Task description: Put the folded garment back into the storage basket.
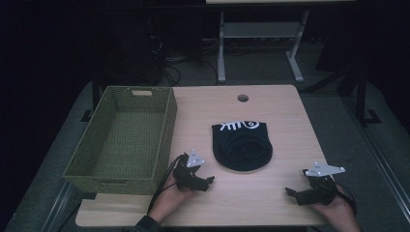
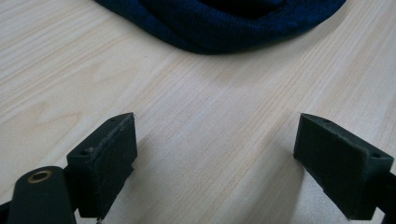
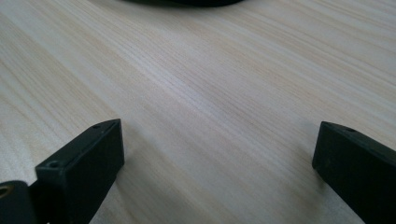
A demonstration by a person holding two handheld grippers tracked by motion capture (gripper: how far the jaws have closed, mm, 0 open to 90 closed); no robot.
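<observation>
High view: your left gripper (image 1: pixel 209 181) and right gripper (image 1: pixel 288 192) gape wide, empty, near the counter's (image 1: pixel 285 121) front edge, flanking the hat (image 1: pixel 241 145).

Light wood table (image 1: pixel 270 193) with a cable hole at the far edge. Dark knit hat (image 1: pixel 242 146) lies mid-table. Green woven basket (image 1: pixel 167 140) sits at the left edge.
</observation>
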